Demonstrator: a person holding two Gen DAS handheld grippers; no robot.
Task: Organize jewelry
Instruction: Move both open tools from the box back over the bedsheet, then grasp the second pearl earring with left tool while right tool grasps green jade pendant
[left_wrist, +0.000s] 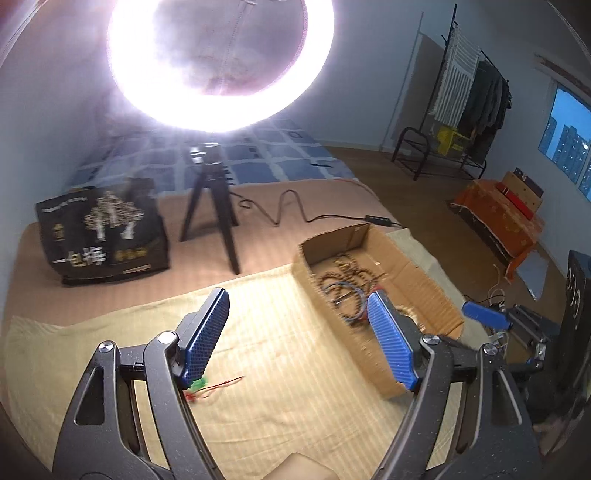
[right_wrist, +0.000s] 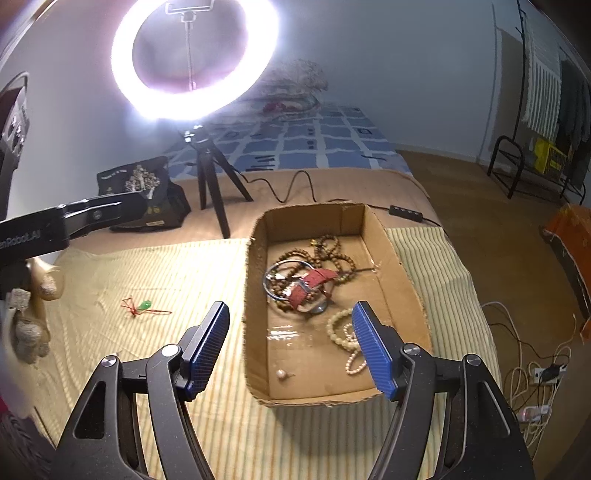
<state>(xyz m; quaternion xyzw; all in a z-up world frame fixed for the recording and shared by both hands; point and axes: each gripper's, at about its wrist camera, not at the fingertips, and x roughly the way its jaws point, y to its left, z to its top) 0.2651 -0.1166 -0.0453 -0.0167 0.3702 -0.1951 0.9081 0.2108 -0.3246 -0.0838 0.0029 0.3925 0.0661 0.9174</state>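
A shallow cardboard box (right_wrist: 391, 254) sits on a striped yellow cloth (right_wrist: 166, 280) and holds a tangle of wooden bead bracelets (right_wrist: 332, 251), a red strap (right_wrist: 314, 282), a pearl strand (right_wrist: 347, 339) and one loose pearl (right_wrist: 281, 374). A green charm on red string (right_wrist: 144, 306) lies on the cloth left of the box; it also shows in the left wrist view (left_wrist: 201, 384), by my left gripper's left finger. My left gripper (left_wrist: 297, 328) is open and empty over the cloth. My right gripper (right_wrist: 290, 341) is open and empty above the box's near end. The box shows in the left wrist view (left_wrist: 410, 273).
A ring light on a small black tripod (right_wrist: 210, 177) stands behind the cloth, its cable (right_wrist: 295, 188) trailing right. A black bag (right_wrist: 147, 192) lies at back left. The bed edge drops to wooden floor on the right, with cables (right_wrist: 535, 369) there.
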